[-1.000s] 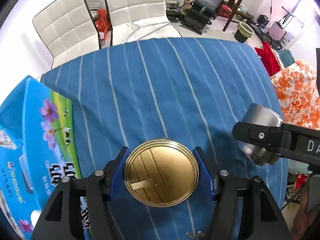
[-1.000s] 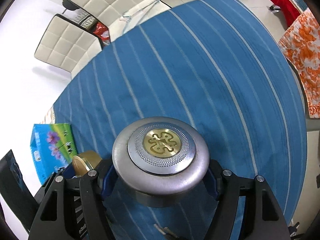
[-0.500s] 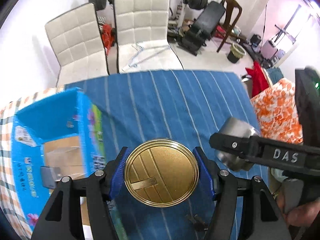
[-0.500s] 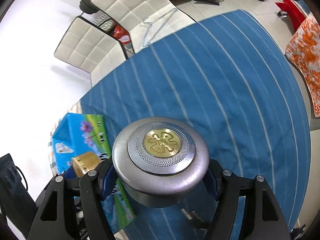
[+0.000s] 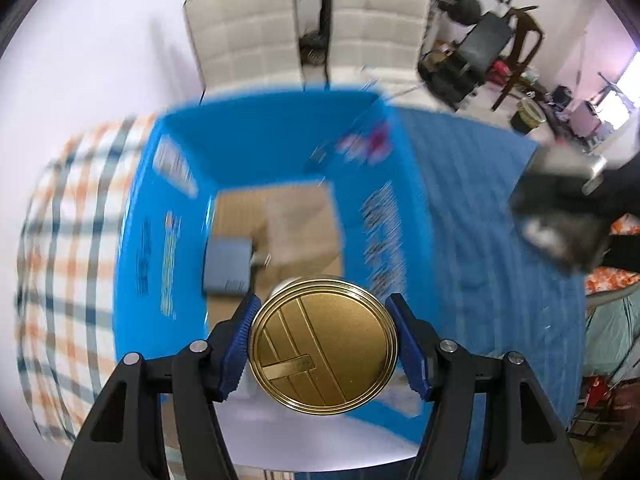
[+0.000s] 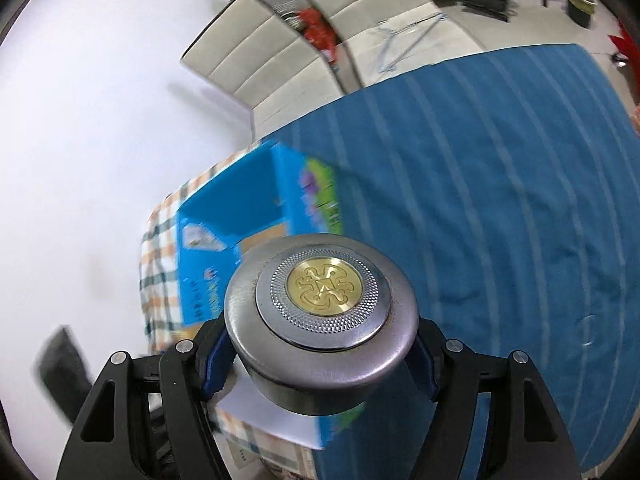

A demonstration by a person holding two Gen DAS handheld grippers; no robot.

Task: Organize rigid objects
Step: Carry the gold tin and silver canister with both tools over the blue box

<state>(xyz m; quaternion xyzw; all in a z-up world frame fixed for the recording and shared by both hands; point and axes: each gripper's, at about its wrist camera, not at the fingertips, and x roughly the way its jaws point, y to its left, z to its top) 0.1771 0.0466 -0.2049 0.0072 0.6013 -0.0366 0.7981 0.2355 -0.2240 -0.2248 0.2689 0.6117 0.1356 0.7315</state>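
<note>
- While the open blue carton (image 5: 276, 148) is lying directly below and ahead of it, the left gripper (image 5: 323, 347) is hovering over the box mouth, its blue-padded jaws clamped on the sides of a round gold tin (image 5: 323, 346), lid facing the camera.
- Off to that gripper's right, the right gripper (image 6: 320, 340) is pinching a squat silver tin (image 6: 321, 322) with a gold emblem on its lid; it is hanging over the carton's near corner, where the box (image 6: 248, 216) meets the blue striped tablecloth (image 6: 500, 200).
- Inside the carton, a grey-blue flat object (image 5: 228, 266) is resting on the brown cardboard floor, though motion blur is making its identity hard to read.
- Judging by position, the left hand is the nearer to the opening, and its gold tin appears set to go straight down; the silver tin looks to need a shift leftward over the rim first.
- Both tins are being held flat, lids up, clear of the box floor.
</note>
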